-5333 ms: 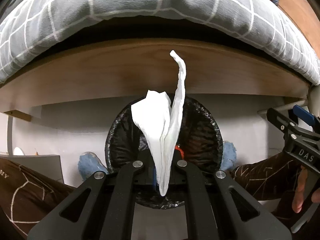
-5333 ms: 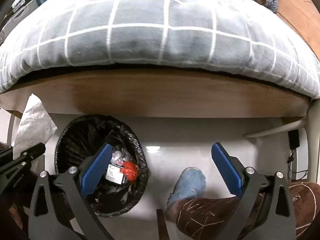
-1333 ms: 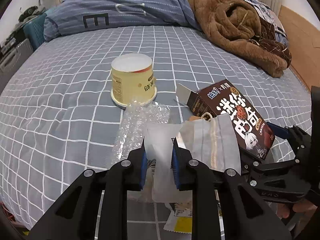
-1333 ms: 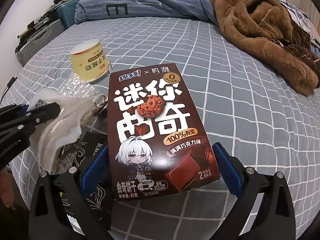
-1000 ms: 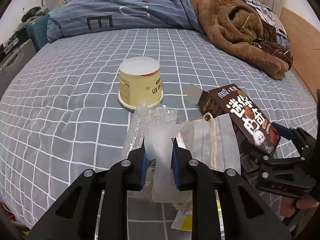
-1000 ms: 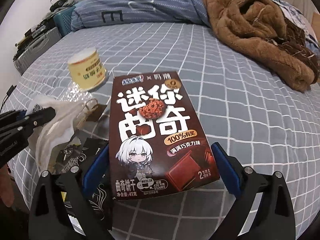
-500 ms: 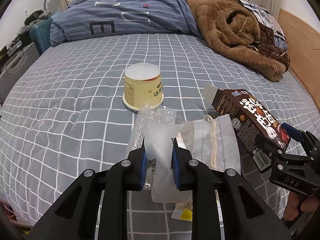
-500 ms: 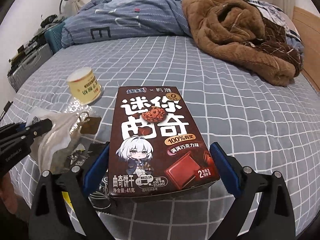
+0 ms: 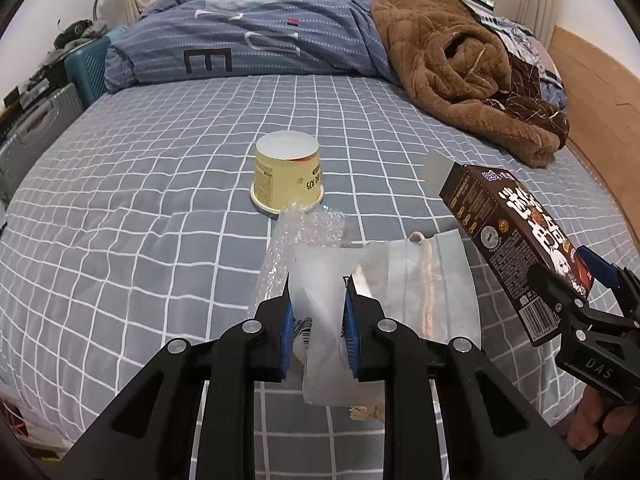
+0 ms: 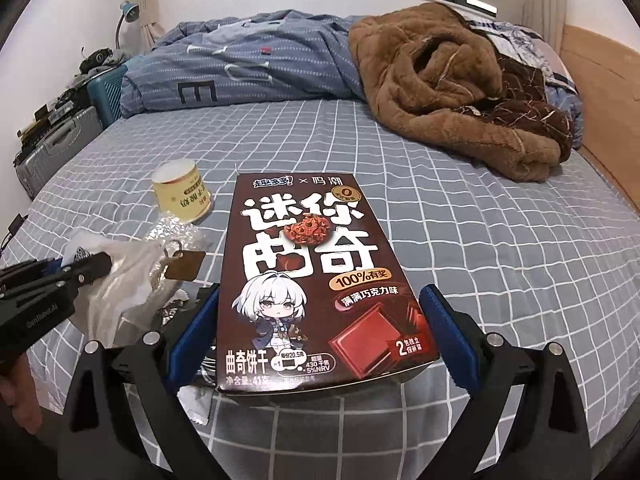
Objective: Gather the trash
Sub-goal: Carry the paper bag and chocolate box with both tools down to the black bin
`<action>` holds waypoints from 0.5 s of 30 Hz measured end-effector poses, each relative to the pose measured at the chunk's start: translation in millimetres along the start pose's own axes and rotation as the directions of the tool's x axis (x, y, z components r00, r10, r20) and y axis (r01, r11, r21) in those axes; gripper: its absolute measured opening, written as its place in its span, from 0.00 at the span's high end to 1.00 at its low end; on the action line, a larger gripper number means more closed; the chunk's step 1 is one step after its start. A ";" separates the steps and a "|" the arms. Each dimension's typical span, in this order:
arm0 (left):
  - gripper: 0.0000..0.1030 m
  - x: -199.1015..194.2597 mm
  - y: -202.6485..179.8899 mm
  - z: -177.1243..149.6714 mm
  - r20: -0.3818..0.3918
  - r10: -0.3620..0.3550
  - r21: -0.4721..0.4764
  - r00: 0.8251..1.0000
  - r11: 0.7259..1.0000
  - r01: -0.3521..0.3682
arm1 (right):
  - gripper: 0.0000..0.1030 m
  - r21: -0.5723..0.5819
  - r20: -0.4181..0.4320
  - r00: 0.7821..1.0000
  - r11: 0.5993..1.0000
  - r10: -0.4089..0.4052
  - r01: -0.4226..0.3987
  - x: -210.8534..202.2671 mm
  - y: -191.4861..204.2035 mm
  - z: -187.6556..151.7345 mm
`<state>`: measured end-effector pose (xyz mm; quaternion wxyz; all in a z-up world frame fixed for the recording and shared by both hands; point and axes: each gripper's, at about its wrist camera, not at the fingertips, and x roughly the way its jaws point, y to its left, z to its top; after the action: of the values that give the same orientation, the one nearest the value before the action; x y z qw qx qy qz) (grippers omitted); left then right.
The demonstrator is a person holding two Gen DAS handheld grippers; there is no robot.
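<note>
Checked bed (image 9: 140, 208) carries cup (image 9: 287, 174), duvet (image 9: 248, 52), blanket (image 9: 460, 72).

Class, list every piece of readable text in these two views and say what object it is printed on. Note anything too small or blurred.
"迷你曲奇", "100%有奖", "曲奇饼干": dark brown cardboard cookie box, held in the right gripper.
"DAS": black right gripper body, left wrist view.
"E": blue striped duvet.
Yellow upturned paper cup: print too blurred.
Clear plastic bag in left gripper: barcode label unreadable.

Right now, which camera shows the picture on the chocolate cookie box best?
The right wrist view. There the cookie box faces the camera between the right claw pads, so the cartoon girl and big letters show whole. The left wrist view shows it tilted at the right edge, mostly its side panel.
</note>
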<state>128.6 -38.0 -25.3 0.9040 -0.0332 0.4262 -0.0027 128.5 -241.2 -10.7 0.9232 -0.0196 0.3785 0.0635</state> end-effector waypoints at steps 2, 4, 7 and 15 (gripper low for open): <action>0.80 -4.9 0.8 -2.1 0.005 -0.002 0.001 1.000 1.000 0.002 | 0.11 0.001 0.012 1.000 1.000 -0.003 0.003 -7.4 1.6 -0.3; 0.80 -11.9 2.0 -4.9 0.014 -0.001 0.003 1.000 1.000 0.001 | 0.11 0.003 0.020 1.000 1.000 -0.005 0.005 -13.1 2.6 0.0; 0.80 -21.0 5.1 -9.0 0.019 -0.004 0.000 1.000 1.000 0.004 | 0.11 0.013 0.031 1.000 1.000 -0.005 0.004 -21.6 2.6 -0.7; 0.80 -41.5 7.2 -18.7 0.031 -0.018 0.007 0.999 1.000 0.018 | 0.11 0.038 0.025 1.000 0.999 0.006 -0.007 -37.4 2.5 -7.1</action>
<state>87.7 -30.4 -5.6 0.9105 -0.0342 0.4120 -0.0118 96.8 -243.2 10.5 0.9279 0.0000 0.3681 0.0594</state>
